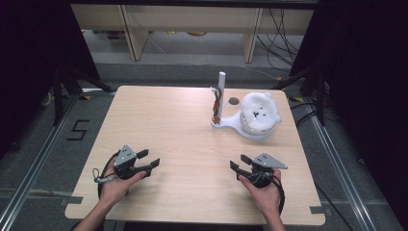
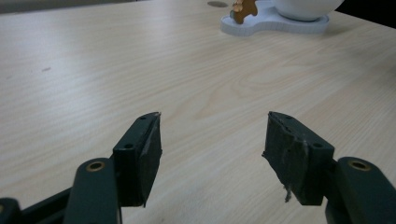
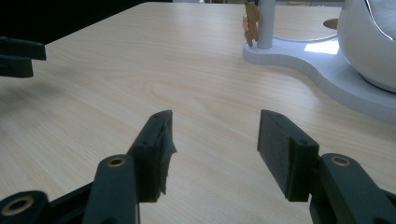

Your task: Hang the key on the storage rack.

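Observation:
A white stand point(image 1: 228, 124) sits at the table's far right, with an upright white post point(image 1: 221, 82) and a round bowl holding a white fluffy toy point(image 1: 260, 113) that has a small stitched face. A small brown figure point(image 1: 217, 108) hangs against the post. My left gripper point(image 1: 150, 159) rests low at the near left, held in a hand, jaws open and empty point(image 2: 214, 119). My right gripper point(image 1: 239, 162) sits at the near right, also open with nothing between its pads point(image 3: 215, 116). Both point toward the table's middle, well short of the stand point(image 3: 303, 58).
The light wooden table point(image 1: 168, 120) has a dark round hole point(image 1: 234, 101) behind the stand. Black cables trail from both grippers near the front edge. Shelving legs and floor cables lie beyond the far edge. The left gripper's jaws point(image 3: 16, 56) appear at the right gripper view's left edge.

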`<state>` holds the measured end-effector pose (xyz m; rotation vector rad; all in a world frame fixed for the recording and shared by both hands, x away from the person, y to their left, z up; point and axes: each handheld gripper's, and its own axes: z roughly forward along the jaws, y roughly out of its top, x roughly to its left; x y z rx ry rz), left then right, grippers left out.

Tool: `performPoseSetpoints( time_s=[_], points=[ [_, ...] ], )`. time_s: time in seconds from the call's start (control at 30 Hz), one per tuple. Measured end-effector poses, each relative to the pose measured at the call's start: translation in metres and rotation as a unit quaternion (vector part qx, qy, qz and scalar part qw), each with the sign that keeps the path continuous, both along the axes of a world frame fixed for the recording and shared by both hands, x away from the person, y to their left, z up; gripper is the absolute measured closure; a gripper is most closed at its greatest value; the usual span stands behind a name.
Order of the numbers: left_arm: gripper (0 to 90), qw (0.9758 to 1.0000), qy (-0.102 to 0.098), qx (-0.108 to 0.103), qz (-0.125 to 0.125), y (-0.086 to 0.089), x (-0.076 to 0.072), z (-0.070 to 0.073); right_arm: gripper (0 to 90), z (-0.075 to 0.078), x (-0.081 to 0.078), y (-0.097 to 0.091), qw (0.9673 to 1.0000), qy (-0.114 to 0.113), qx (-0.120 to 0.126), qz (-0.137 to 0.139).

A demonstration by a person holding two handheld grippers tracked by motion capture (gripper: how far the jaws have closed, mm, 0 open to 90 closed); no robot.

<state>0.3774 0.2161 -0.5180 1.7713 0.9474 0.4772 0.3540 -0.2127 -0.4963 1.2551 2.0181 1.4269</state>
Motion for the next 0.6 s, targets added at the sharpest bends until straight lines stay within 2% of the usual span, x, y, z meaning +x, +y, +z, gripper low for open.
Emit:
performPoseSetpoints(
  time_s=[0.03, 0.07, 0.13, 0.17, 0.2, 0.23, 0.27, 0.3, 0.33, 0.37, 0.43, 0.53, 0.57, 0.6],
  points=[
    [35.5, 1.0000, 0.003, -0.003, 0.000, 0.002, 0.000, -0.002, 46.2, 0.001, -0.001, 0.000, 0.9999, 0.010, -0.002, -0.004],
    [35.4, 1.0000, 0.004, 0.001, 0.003, 0.003, 0.000, -0.003, 46.3, -0.002, 0.001, -0.001, 1.0000, -0.005, -0.003, 0.007],
    [35.4, 1.0000, -0.002, -0.005, 0.005, 0.006, 0.000, -0.005, 46.4, -0.003, 0.002, -0.001, 0.9999, -0.006, -0.008, 0.008],
    [35.4, 0.9999, -0.007, -0.008, 0.011, 0.006, 0.000, -0.004, 46.4, -0.002, -0.002, 0.002, 0.9998, 0.018, 0.001, -0.007],
    [35.4, 0.9998, -0.012, -0.011, 0.010, 0.007, 0.000, -0.005, 46.4, -0.005, 0.002, 0.000, 0.9999, -0.005, -0.009, 0.007],
    [35.5, 0.9997, -0.019, -0.012, 0.014, 0.007, -0.001, -0.005, 46.3, -0.005, 0.002, -0.001, 0.9999, -0.004, -0.005, 0.009],
    [35.6, 0.9995, -0.026, -0.009, 0.015, 0.007, -0.002, -0.004, 46.4, -0.005, 0.001, -0.001, 0.9999, 0.001, -0.012, 0.002],
    [35.6, 0.9994, -0.031, -0.013, 0.013, 0.006, -0.003, -0.005, 46.6, -0.008, 0.002, 0.000, 1.0000, -0.004, -0.003, 0.008],
    [35.6, 0.9993, -0.034, -0.006, 0.015, 0.006, -0.005, -0.004, 46.8, -0.009, 0.000, 0.002, 1.0000, -0.001, -0.002, 0.000],
    [35.6, 0.9990, -0.040, -0.008, 0.015, 0.006, -0.006, -0.004, 47.0, -0.009, -0.001, 0.002, 1.0000, 0.001, -0.004, -0.007],
    [35.6, 0.9989, -0.045, -0.007, 0.011, 0.005, -0.006, -0.005, 47.1, -0.012, 0.002, 0.000, 0.9997, -0.021, -0.011, 0.008],
    [35.4, 0.9991, -0.041, 0.000, 0.012, 0.005, -0.006, -0.004, 47.0, -0.013, 0.001, -0.001, 0.9999, -0.011, -0.002, 0.003],
    [35.2, 0.9991, -0.041, -0.001, 0.012, 0.005, -0.006, -0.004, 47.0, -0.014, 0.002, -0.001, 0.9998, -0.020, -0.005, -0.001],
    [35.1, 0.9991, -0.040, -0.002, 0.013, 0.005, -0.006, -0.004, 47.0, -0.014, 0.001, -0.001, 0.9998, -0.016, -0.006, -0.004]
  ],
)
